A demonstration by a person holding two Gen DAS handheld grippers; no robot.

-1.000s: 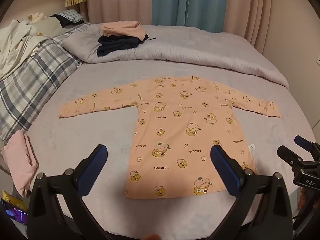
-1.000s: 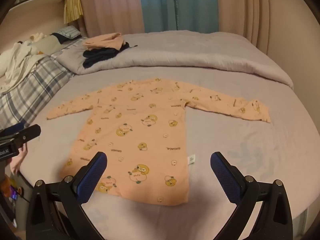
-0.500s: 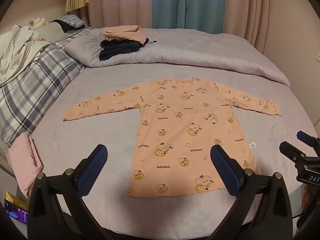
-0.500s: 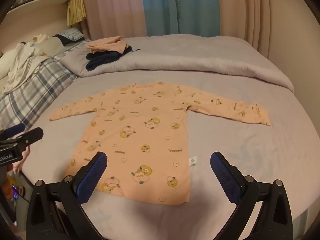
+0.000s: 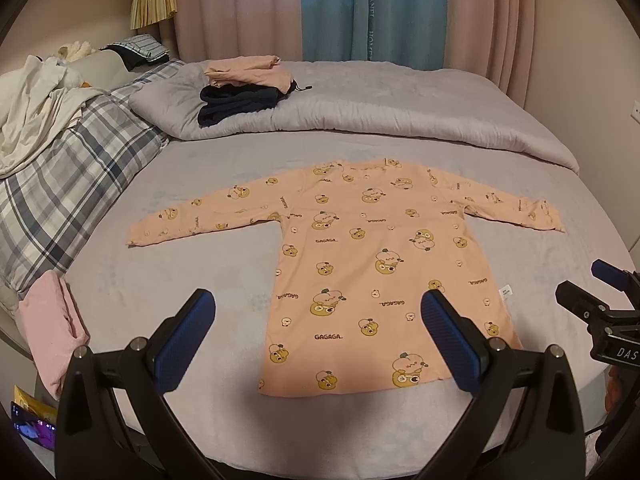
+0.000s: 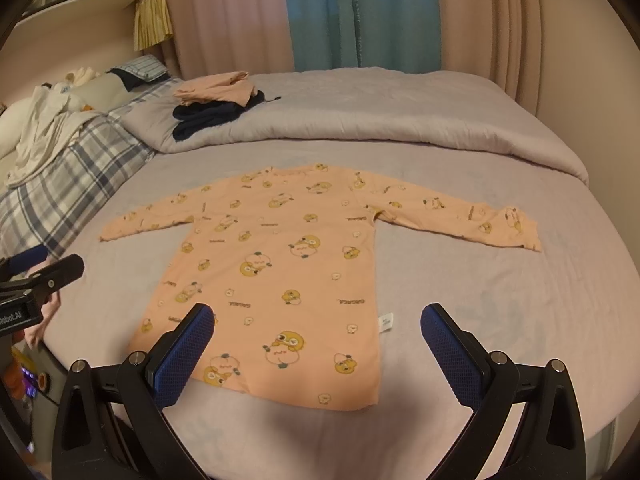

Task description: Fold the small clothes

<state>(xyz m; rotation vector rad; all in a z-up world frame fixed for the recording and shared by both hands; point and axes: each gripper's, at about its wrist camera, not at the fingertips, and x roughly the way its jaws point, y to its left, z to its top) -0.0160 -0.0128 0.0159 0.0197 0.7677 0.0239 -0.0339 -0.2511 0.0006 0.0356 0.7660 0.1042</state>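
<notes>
A small peach long-sleeved top (image 5: 372,256) (image 6: 280,264) with cartoon prints lies flat on the lilac bed, both sleeves spread out, hem toward me. My left gripper (image 5: 318,336) hovers open above the near edge of the bed, over the hem's left part, holding nothing. My right gripper (image 6: 318,340) is open too, above the hem's right part, nothing between its blue pads. Each gripper also shows at the edge of the other's view: the right gripper (image 5: 608,300) and the left gripper (image 6: 36,276).
A rolled lilac duvet (image 5: 360,116) crosses the bed behind the top, with a stack of folded clothes (image 5: 244,88) on it. A plaid pillow (image 5: 60,184) and white cloth (image 5: 36,108) lie left. A folded pink piece (image 5: 52,328) sits at the bed's left edge.
Both grippers have drawn back and tilted up a little, so the top sits lower and slightly smaller in each view. The top itself has not moved; both grippers stay open.
</notes>
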